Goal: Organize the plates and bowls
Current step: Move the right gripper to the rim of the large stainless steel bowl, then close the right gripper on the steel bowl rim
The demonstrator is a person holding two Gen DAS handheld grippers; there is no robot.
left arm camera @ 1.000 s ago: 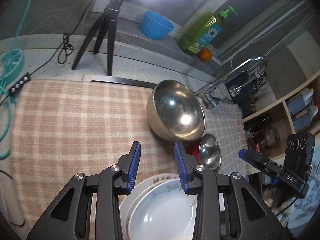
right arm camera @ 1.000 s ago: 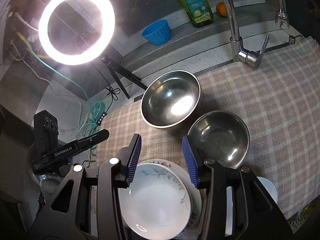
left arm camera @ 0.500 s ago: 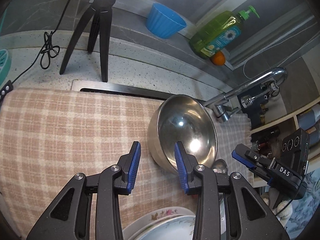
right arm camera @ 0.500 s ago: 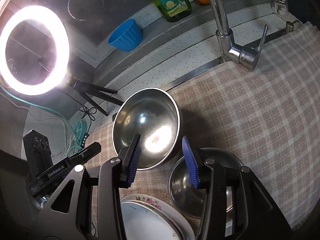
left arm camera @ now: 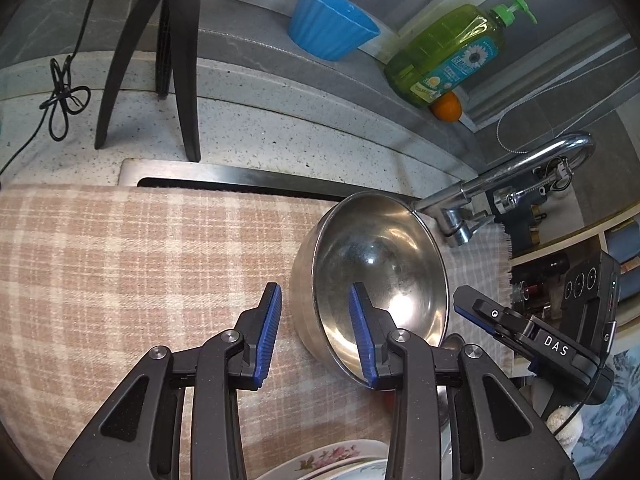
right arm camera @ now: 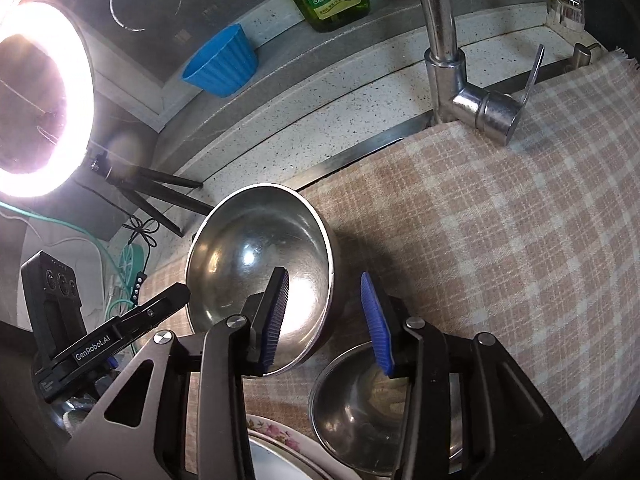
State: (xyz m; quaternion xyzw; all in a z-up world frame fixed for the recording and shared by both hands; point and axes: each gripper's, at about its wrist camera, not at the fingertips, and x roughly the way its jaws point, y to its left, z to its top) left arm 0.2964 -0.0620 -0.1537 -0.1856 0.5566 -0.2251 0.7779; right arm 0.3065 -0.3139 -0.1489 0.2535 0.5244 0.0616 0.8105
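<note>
A large steel bowl (left arm camera: 380, 280) (right arm camera: 256, 256) sits upright on the checked cloth (left arm camera: 120, 280). My left gripper (left arm camera: 315, 288) is open and straddles the bowl's left wall, one pad outside and one inside, with gaps on both sides. My right gripper (right arm camera: 323, 274) straddles the opposite wall the same way. Its jaws are closing, and its pads are still clear of the steel. A smaller steel bowl (right arm camera: 360, 408) stands just under the right gripper. A floral plate (left arm camera: 332, 456) (right arm camera: 272, 436) shows at the bottom edge of both views.
Behind the cloth are the sink's back edge and a faucet (right arm camera: 460, 80). A tripod (left arm camera: 160, 60) carries a ring light (right arm camera: 36, 100). On the ledge stand a blue cup (left arm camera: 328, 24), a green soap bottle (left arm camera: 448, 56) and an orange (left arm camera: 446, 106). Cables lie at the left.
Both grippers moved forward and down, from over the stacked plates to the large steel bowl, and now straddle its opposite walls. The right jaws have narrowed slightly.
</note>
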